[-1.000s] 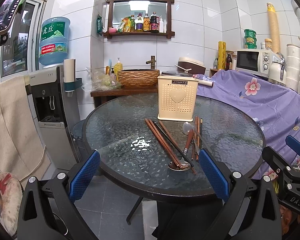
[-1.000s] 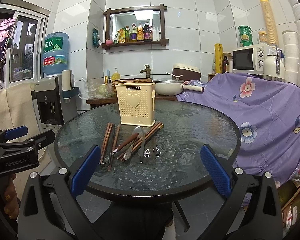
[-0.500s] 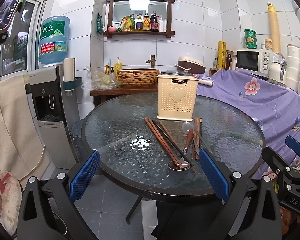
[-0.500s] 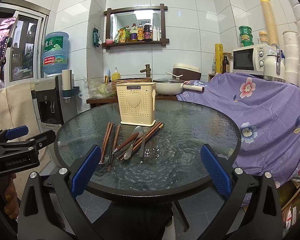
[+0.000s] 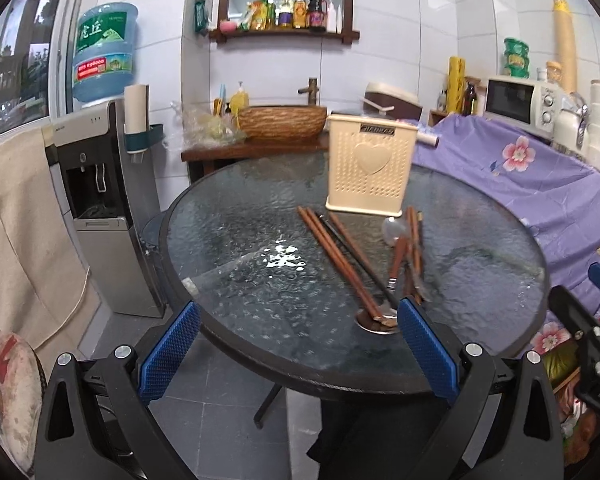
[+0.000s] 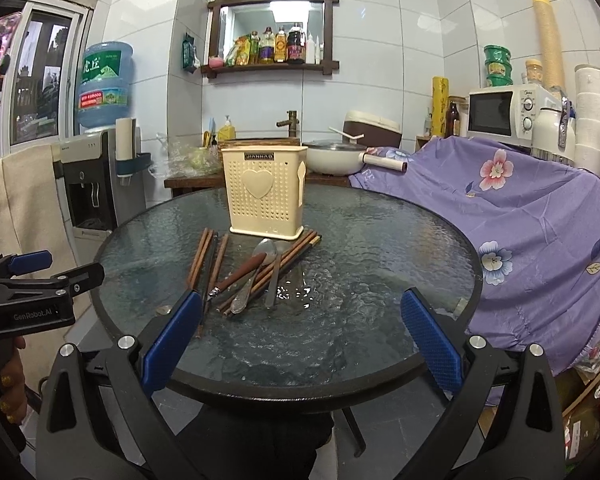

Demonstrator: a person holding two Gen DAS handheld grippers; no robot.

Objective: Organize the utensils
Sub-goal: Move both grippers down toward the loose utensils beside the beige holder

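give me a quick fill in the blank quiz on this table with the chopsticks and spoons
1. The cream utensil holder has a ____ shape on its front.
2. The chopsticks and spoons lie on a round table with a ____ top.
3. Both the left gripper and the right gripper are ____ and hold nothing.
4. The cloth draped to the right of the table is ____ with flowers.

Missing words: heart; glass; open; purple

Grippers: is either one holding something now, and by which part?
Nothing is held. The left gripper and right gripper are both open; the chopsticks and spoons lie on the table.
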